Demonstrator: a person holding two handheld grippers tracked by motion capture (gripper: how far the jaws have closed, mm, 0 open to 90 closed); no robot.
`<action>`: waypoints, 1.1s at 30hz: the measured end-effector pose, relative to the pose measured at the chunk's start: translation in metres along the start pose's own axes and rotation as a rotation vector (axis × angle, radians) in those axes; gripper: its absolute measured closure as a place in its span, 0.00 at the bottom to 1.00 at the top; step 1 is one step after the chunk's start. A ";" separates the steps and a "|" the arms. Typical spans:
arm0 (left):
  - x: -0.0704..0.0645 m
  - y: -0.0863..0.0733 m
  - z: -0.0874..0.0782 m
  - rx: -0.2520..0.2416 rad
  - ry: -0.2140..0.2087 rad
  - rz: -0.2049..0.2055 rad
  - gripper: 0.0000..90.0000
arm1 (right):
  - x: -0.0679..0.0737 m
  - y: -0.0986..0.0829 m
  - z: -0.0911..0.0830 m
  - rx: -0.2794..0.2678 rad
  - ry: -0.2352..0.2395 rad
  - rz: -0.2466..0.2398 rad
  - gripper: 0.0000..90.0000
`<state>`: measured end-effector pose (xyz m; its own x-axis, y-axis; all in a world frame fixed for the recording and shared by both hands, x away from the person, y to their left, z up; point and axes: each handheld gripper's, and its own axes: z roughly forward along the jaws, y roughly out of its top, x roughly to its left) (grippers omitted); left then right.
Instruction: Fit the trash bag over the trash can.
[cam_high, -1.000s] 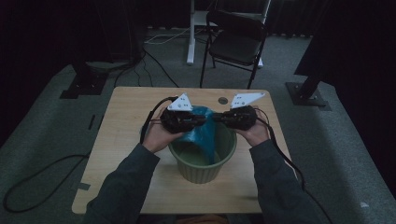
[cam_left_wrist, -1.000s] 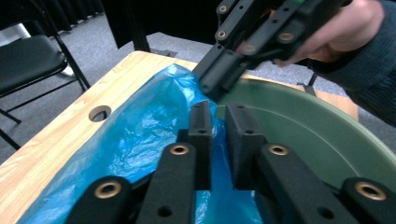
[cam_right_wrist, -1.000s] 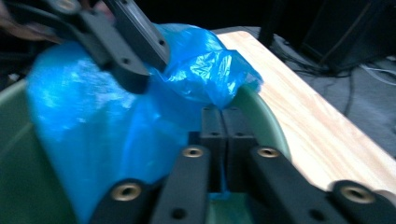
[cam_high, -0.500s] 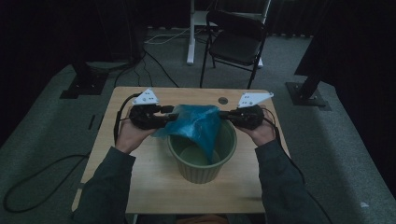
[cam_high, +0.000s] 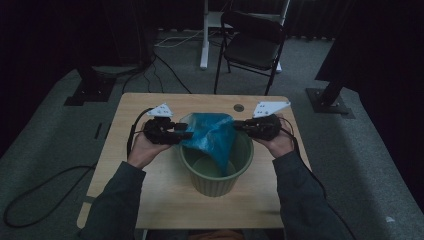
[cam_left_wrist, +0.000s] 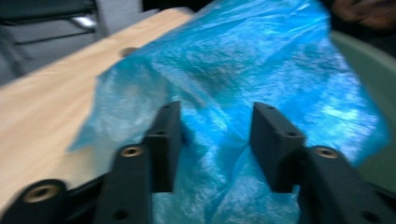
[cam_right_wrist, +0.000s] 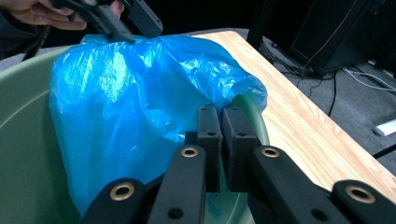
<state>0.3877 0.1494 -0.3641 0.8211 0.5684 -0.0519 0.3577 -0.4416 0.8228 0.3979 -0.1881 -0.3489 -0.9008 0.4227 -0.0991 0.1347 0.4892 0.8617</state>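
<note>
Blue plastic bag (cam_high: 212, 135) now stretched over the far half of the green bin (cam_high: 216, 172); since a second ago the left gripper (cam_high: 186, 134) has pulled leftward, widening the mouth. Its jaws stand apart around the film. Right gripper (cam_high: 239, 125) is clamped on the bag's edge at the rim. Chair (cam_high: 252, 47) stands well beyond the table (cam_high: 125, 165); nothing obstructs.

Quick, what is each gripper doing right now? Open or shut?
Left gripper: open, its jaws apart with the blue bag between them.
Right gripper: shut on the blue bag's edge, above the green bin.
</note>
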 end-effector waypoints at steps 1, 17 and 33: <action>-0.001 0.000 0.000 0.000 0.017 0.009 0.72 | 0.000 0.000 0.000 0.004 -0.003 -0.001 0.97; -0.027 0.014 -0.006 -0.046 0.006 0.101 1.00 | -0.009 -0.006 -0.020 0.012 -0.076 0.062 0.70; -0.056 0.034 0.007 -0.097 -0.019 0.135 1.00 | 0.010 0.021 0.003 0.000 0.080 0.055 0.48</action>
<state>0.3571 0.0978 -0.3376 0.8675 0.4946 0.0525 0.1999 -0.4433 0.8738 0.3930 -0.1717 -0.3333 -0.9221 0.3868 -0.0119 0.1849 0.4672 0.8646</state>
